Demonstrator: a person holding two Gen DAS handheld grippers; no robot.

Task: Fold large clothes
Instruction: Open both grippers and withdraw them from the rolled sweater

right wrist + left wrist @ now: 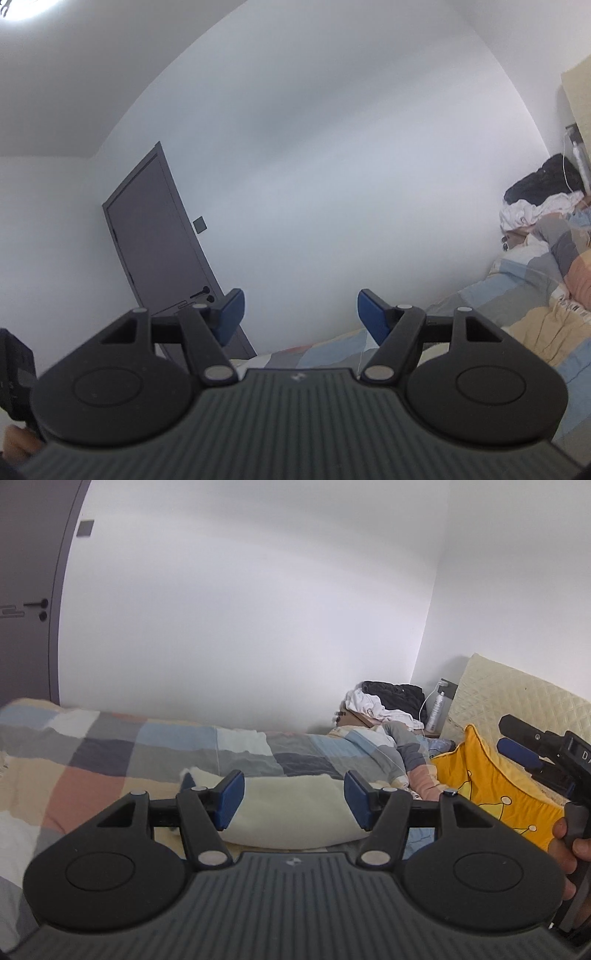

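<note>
Both tongs wide, empty: left tongs (293, 799), right tongs (301, 315); checked quilt (110, 760), white wall (240, 609), grey door (155, 229).

One cream garment (295, 808), two grippers (293, 801) (300, 317)

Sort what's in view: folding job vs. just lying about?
Job:
- folded cream fleece garment on the bed
- left gripper, open, empty
- right gripper, open, empty

Lying about:
- checked patchwork quilt
- yellow crown-print cushion
- black and white clothes heap
- white spray bottle
- grey door
</note>
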